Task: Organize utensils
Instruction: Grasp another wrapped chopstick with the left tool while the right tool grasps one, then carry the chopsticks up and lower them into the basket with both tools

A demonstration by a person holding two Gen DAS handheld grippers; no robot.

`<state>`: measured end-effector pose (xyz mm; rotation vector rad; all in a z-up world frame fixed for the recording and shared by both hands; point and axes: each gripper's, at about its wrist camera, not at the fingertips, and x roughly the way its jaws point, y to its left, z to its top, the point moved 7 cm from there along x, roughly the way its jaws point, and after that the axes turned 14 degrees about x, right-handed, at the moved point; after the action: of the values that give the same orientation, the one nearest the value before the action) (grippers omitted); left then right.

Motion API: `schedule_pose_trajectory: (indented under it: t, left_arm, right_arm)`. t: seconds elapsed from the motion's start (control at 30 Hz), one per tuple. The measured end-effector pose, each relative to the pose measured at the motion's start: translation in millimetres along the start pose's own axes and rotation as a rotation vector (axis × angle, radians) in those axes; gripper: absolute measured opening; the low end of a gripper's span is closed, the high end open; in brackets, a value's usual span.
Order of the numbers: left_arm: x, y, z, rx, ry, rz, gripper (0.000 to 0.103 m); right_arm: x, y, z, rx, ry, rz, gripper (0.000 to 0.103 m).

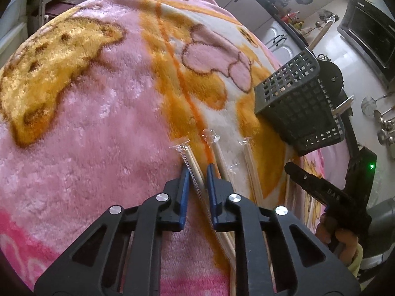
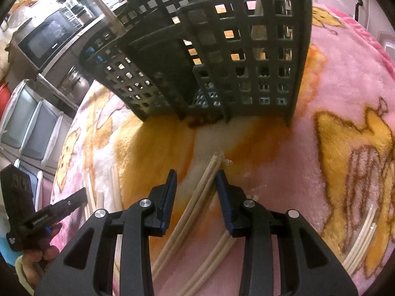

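Several pairs of wooden chopsticks lie on a pink and orange fleece blanket (image 1: 98,123). My left gripper (image 1: 197,172) is shut on one clear-wrapped pair (image 1: 195,165) that runs slantwise between its blue pads. Two more wrapped pairs (image 1: 219,153) (image 1: 249,157) lie just to its right. My right gripper (image 2: 196,177) is open over a bare pair (image 2: 205,185) that lies between its fingers, nearer the right one. A dark grey slotted utensil basket (image 2: 222,61) (image 1: 296,103) stands just beyond, with a stick (image 1: 318,39) poking out of it.
More chopsticks lie at the left (image 2: 116,187) and in a wrapper at the lower right (image 2: 363,236). Off the blanket's edge are a microwave (image 2: 47,39), cabinets and hanging ladles (image 1: 382,123). The blanket's far pink part (image 2: 345,86) holds nothing.
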<state>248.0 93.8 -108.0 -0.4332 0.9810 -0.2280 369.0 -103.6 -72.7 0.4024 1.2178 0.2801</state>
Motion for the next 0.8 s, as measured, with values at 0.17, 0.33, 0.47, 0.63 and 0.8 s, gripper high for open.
schedule_pose_trajectory:
  t: [0.17,0.33,0.47,0.63,0.8]
  left_arm:
    - [-1.5,1.1,-0.1,0.002,-0.006,0.002,0.004]
    - [-6.7,1.3,-1.1,0.006,-0.02,0.005,0.002]
    - [-16.1,-4.7,0.4,0.041,-0.045,0.013,0.002]
    - [-33.2,-15.9,9.3,0.081,-0.096,0.014,0.002]
    - [-51.9,-30.2,21.4,0.129,-0.159,0.023,0.001]
  right_arm:
    - [2.4,-2.5,9.7,0.002,0.002,-0.048,0.017]
    - [-2.2,-4.4,14.1,0.014,0.004,-0.047,0.014]
    - [-10.0,0.5,14.5,0.008,0.0,0.002,0.012]
    - [-27.9,14.4,13.6,-0.037,-0.028,0.078,0.01]
    - [-47.7,25.5,12.2,-0.097,-0.075,0.109,0.009]
